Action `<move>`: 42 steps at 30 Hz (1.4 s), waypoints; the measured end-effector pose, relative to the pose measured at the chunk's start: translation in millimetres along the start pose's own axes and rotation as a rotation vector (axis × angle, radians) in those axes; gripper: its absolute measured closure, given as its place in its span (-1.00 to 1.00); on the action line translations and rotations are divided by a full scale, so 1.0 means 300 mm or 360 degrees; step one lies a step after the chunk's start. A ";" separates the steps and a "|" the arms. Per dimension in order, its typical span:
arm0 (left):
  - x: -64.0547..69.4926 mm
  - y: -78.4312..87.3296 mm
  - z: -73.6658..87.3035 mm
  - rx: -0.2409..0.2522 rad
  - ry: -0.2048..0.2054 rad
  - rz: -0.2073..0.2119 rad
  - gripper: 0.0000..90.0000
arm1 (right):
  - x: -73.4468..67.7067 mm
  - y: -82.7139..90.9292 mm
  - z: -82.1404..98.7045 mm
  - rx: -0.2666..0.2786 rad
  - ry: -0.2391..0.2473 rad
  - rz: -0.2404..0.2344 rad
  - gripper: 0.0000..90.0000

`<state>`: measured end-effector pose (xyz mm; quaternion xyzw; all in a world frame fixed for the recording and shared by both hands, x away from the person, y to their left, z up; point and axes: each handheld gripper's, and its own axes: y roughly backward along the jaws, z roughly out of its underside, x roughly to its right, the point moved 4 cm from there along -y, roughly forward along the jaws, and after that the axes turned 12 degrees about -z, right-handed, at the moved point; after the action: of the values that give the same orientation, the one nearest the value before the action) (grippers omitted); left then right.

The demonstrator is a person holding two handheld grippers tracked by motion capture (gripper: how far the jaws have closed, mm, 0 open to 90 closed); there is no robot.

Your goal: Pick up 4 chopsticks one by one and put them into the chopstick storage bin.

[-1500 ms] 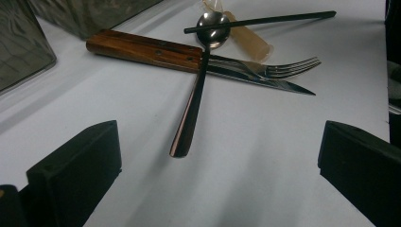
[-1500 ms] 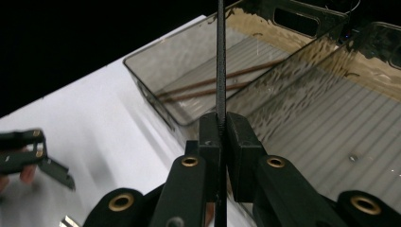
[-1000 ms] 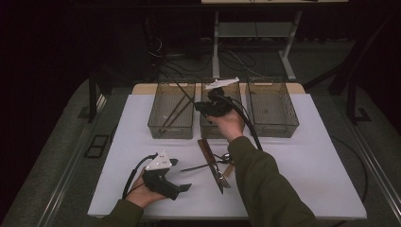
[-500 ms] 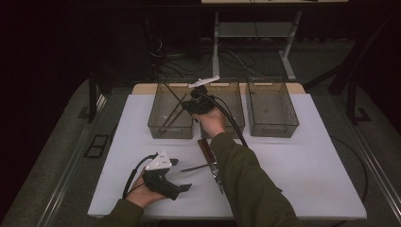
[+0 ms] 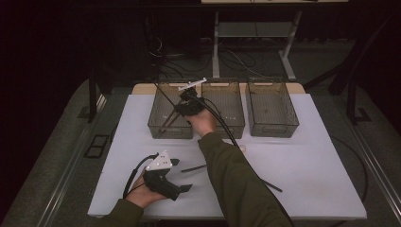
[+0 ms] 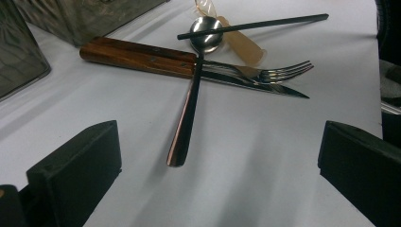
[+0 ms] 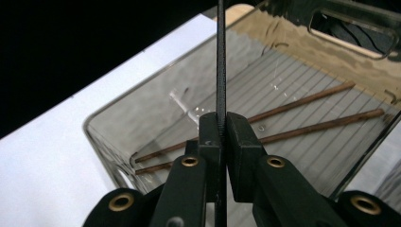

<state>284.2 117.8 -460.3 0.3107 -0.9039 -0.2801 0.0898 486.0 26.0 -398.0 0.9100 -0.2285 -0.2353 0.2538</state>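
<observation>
Since a second back the right gripper point(image 5: 185, 101) had swung from the middle bin to the left bin point(image 5: 158, 124), clamped on a black chopstick point(image 7: 221, 56) pointing 12 o'clock. Left gripper point(image 5: 182, 187) sat wide open at 7 o'clock.

right gripper point(image 7: 221, 124) | clamps black chopstick point(image 7: 221, 56) | above bin point(image 7: 142, 99) | two brown chopsticks point(image 7: 302, 101) inside

Black chopstick point(image 7: 221, 61) runs off the top edge of the right gripper view, and its lower length is hidden between the closed jaws. Knife point(image 6: 189, 66) is partly covered by the spoon point(image 6: 187, 113) and fork point(image 6: 269, 73) crossing it. The person's sleeve point(image 5: 231, 179) hides the near-centre of the table point(image 5: 321, 156).
</observation>
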 end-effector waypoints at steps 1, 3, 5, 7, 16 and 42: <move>0.001 0.000 0.000 -0.0001 0.0005 0.0001 -1.00 | 0.003 -0.008 0.003 -0.0005 -0.0009 0.0009 0.90; 0.001 0.001 0.000 0.0000 0.0011 0.0004 -1.00 | 0.008 -0.021 0.011 -0.0023 -0.0021 0.0018 0.90; 0.000 0.001 0.000 0.0002 0.0017 0.0004 -1.00 | 0.011 -0.034 0.019 -0.0038 -0.0031 0.0025 0.90; 0.000 0.001 -0.001 0.0003 0.0016 0.0006 -1.00 | 0.013 -0.046 0.027 -0.0060 -0.0042 0.0048 0.90; 0.001 0.001 -0.001 0.0006 0.0010 0.0008 -1.00 | 0.009 -0.051 0.029 -0.0090 -0.0017 0.0110 0.61; 0.000 0.000 0.001 -0.0003 0.0007 0.0001 -1.00 | -0.032 0.216 0.075 -0.0011 0.0132 -0.0154 0.06</move>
<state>284.2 117.9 -460.6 0.3110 -0.9035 -0.2800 0.0922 447.2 -26.5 -375.1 0.9280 -0.1728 -0.2102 0.2547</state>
